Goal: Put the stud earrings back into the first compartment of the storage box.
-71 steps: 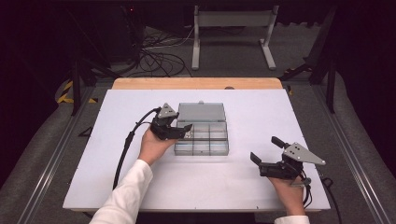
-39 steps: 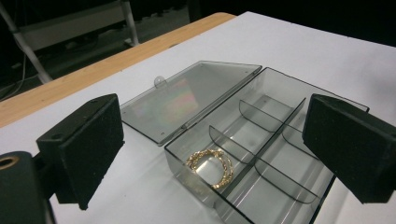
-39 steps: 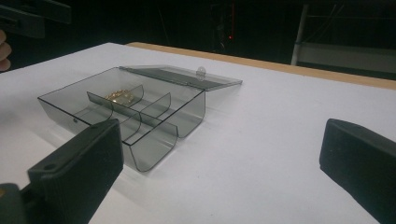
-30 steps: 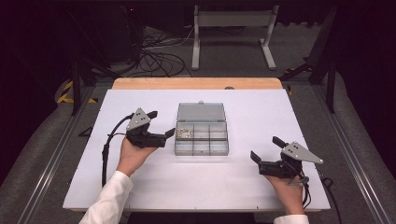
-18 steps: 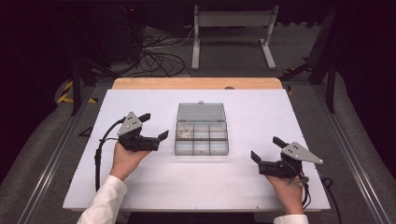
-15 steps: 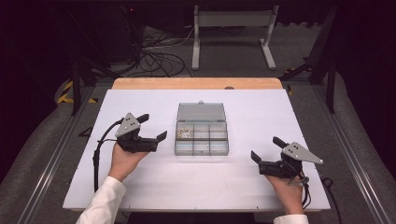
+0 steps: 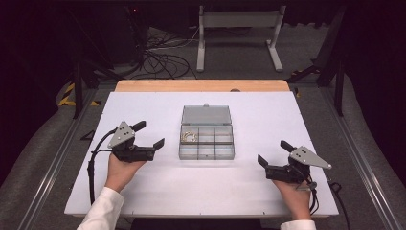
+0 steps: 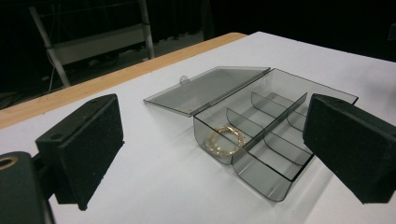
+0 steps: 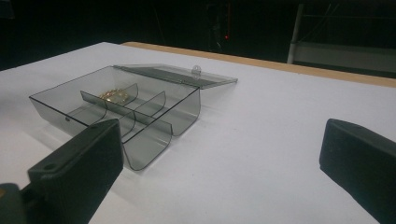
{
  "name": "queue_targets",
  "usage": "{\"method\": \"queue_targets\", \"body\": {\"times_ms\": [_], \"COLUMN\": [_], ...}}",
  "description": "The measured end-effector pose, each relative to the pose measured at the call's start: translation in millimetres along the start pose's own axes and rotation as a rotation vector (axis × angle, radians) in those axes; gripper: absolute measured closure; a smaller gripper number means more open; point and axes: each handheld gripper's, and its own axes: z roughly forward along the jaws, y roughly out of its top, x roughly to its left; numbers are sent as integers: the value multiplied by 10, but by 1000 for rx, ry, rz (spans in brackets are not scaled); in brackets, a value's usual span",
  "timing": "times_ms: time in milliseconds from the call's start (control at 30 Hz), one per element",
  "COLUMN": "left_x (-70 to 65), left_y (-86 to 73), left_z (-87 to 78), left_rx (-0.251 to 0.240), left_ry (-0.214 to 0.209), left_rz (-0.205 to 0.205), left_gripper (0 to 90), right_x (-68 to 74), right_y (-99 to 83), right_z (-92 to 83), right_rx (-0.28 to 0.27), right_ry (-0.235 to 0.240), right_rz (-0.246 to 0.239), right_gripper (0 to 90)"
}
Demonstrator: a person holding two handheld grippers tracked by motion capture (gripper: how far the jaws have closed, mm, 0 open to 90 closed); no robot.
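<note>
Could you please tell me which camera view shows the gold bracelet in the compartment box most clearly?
The left gripper view: the gold bracelet lies close and reads as a full ring in the box's corner compartment. In the right gripper view it is partly hidden behind a divider; in the high view it is a small glint.

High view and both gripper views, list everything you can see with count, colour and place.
Box: one, clear grey, lid open, table centre.
Bracelet: one, gold, in the box's far-left compartment.
Table: one, white top with a wooden far edge.
Stand: one, grey metal, on the floor beyond the table.
Cables: a tangle, black, on the floor beyond the table.
Left gripper: one, black, open, left of the box.
Right gripper: one, black, open, right of the box.
</note>
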Motion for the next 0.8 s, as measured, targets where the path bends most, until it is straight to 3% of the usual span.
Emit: {"method": "queue_targets", "body": {"times_ms": [267,800], "left_x": [14,23], "left_y": [-52,-185], "left_z": [-119,-349], "left_rx": [-22,-67], "left_ry": [-7,23], "left_rz": [3,-13], "left_gripper": [50,48], "right_x": [-8,-15], "right_y": [-4,-5], "right_z": [0,-16], "right_rx": [0,-13], "right_ry": [-1,-4], "right_rz": [1,2], "right_gripper": [0,0]}}
